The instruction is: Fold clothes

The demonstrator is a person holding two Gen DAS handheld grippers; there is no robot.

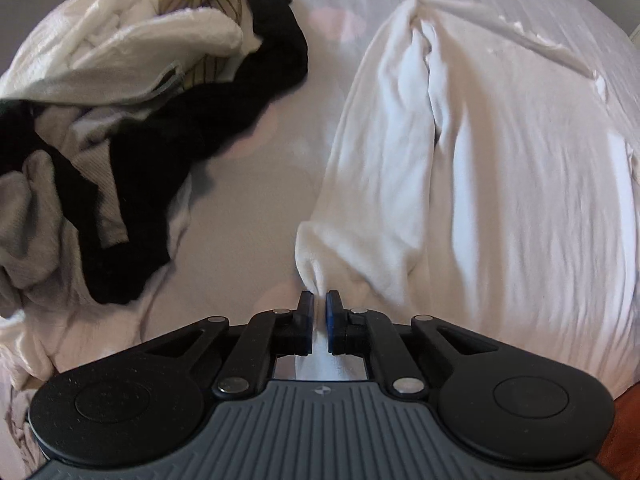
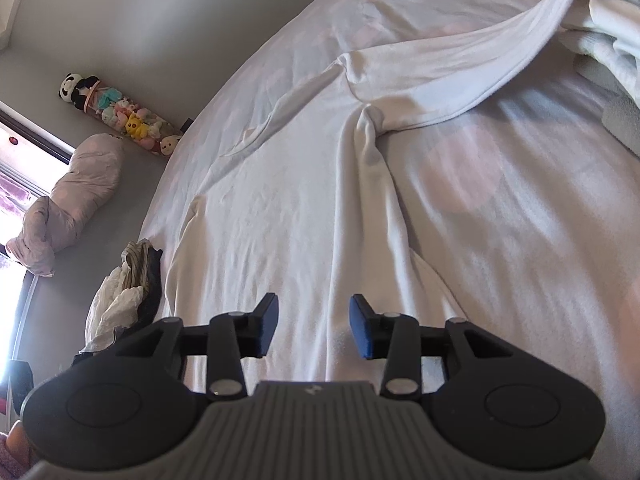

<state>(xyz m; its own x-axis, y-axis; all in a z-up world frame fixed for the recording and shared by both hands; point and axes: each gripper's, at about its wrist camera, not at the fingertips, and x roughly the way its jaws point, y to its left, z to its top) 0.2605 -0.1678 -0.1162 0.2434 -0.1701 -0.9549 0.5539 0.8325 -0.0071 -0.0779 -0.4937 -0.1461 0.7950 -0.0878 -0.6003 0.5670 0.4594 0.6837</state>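
Note:
A white long-sleeved garment (image 1: 500, 168) lies spread on the pale bed sheet (image 1: 256, 208). My left gripper (image 1: 320, 300) is shut on a bunched corner of that garment, and white cloth runs back between its blue pads. In the right wrist view the same white garment (image 2: 304, 216) stretches away from me, with one sleeve (image 2: 520, 52) lifted toward the upper right. My right gripper (image 2: 313, 316) hovers just over the near part of the garment, jaws apart, nothing pinched between the pads.
A heap of white, black, grey and striped clothes (image 1: 132, 112) lies on the bed left of the garment. Beside the bed are another clothes pile (image 2: 128, 292), a rolled duvet (image 2: 76, 200) by the window and a tube of plush toys (image 2: 120, 112).

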